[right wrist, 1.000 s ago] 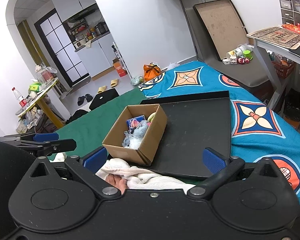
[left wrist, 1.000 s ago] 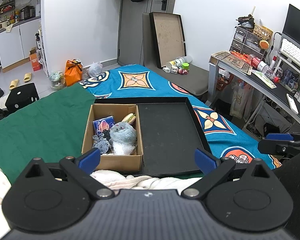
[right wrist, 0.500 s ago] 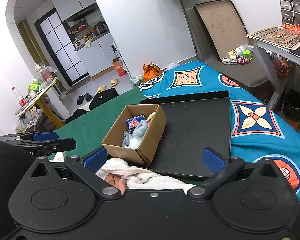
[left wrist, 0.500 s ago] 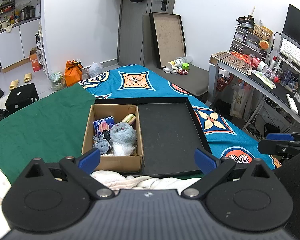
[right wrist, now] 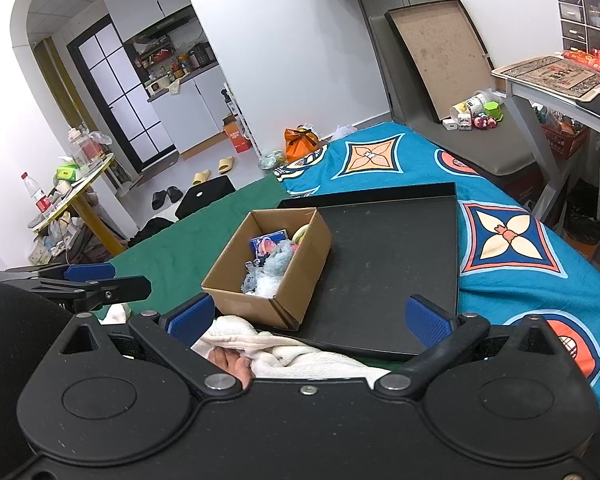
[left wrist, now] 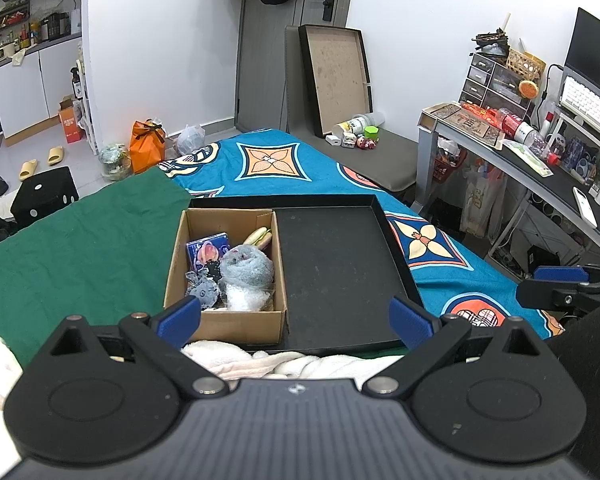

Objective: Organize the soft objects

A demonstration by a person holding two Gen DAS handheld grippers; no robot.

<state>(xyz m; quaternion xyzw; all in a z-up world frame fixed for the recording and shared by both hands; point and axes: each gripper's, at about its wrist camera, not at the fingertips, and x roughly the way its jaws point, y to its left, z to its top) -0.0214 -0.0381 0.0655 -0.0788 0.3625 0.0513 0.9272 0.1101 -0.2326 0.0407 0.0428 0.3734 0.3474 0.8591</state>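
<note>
- Basically, both claws hover short of the work area w/ jaws spread wide, nothing gripped: left gripper [left wrist: 296,314], right gripper [right wrist: 308,318].
- Cardboard box [left wrist: 226,322] sits centre-frame in left wrist view, on the left part of the black tray [left wrist: 340,264]; tray's right part is bare.
- Inside the box: grey fluffy toy [left wrist: 246,266], blue card pack [left wrist: 208,248], a yellowish plush at the far corner [left wrist: 260,236], some clear plastic wrap at the near end. Other bits too small to tell.
- Key relation: box lies dead ahead of left gripper, just beyond its left fingertip [left wrist: 180,316]; from right gripper it lies ahead and left-of-centre [right wrist: 268,264]. Left looks nearer, in my judgement.
- Box's long axis runs away from the claws, toward frame top.
- In the way: white fleecy cloth [left wrist: 252,360] bunched betw claws and box's near wall; the wall itself forces a top-down reach.
- Green cover [left wrist: 80,248] frame left, blue patterned blanket [left wrist: 432,248] right.
</note>
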